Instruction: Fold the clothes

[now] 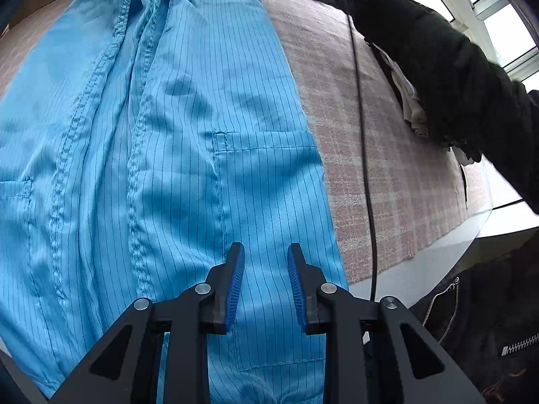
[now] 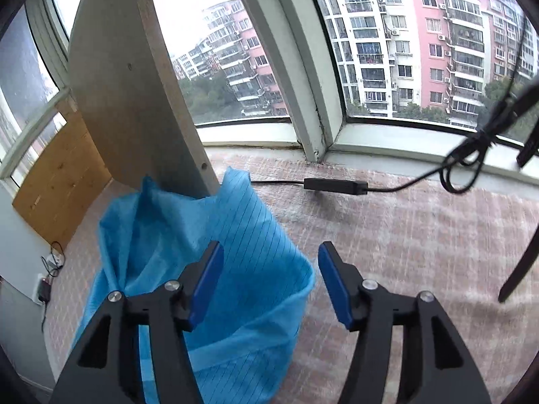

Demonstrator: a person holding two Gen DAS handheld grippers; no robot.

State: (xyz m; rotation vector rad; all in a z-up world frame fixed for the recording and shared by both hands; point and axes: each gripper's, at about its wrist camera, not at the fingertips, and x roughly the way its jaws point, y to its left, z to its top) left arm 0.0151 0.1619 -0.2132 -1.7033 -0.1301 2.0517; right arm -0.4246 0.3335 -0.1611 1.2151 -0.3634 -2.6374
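Left claw (image 1: pixel 266 269) hovers parted over blue garment (image 1: pixel 161 155).

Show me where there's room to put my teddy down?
Bare room: the checked blanket between the blue garment and the window sill, just clear of the black cable lying near the sill. Crowded: the garment's side, beside the leaning board.
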